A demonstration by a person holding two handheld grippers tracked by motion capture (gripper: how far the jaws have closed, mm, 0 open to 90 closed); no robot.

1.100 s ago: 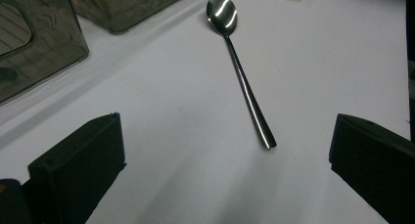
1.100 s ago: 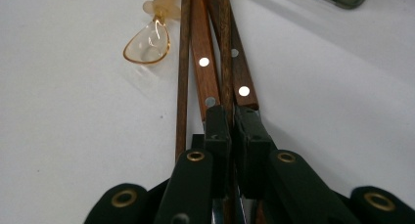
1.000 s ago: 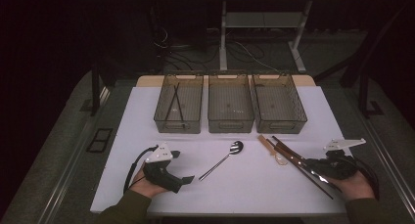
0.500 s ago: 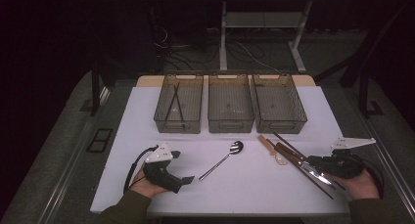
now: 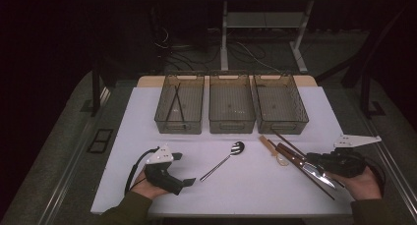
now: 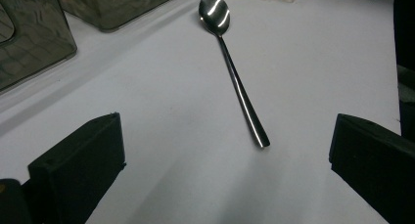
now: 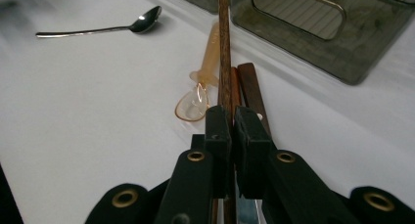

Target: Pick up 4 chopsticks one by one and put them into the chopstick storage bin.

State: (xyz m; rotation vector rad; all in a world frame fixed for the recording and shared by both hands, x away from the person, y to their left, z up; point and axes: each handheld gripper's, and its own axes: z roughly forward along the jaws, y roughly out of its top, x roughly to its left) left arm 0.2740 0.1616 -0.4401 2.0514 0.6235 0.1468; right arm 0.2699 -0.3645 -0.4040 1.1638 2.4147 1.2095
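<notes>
Pinching a chopstick (image 7: 224,48), the right claw (image 7: 233,123) was clenched; the left claw (image 6: 220,155) gaped near a spoon (image 6: 235,72).

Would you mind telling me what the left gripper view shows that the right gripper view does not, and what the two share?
Left gripper view: the left tongs stand wide open over the white table, with the spoon handle's end lying between and just ahead of them.

Right gripper view: the right tongs are shut on a wooden chopstick, above a knife with a brown handle; beside them lies a translucent orange spoon.

Both: the metal spoon and mesh bins at the table's far side.
</notes>
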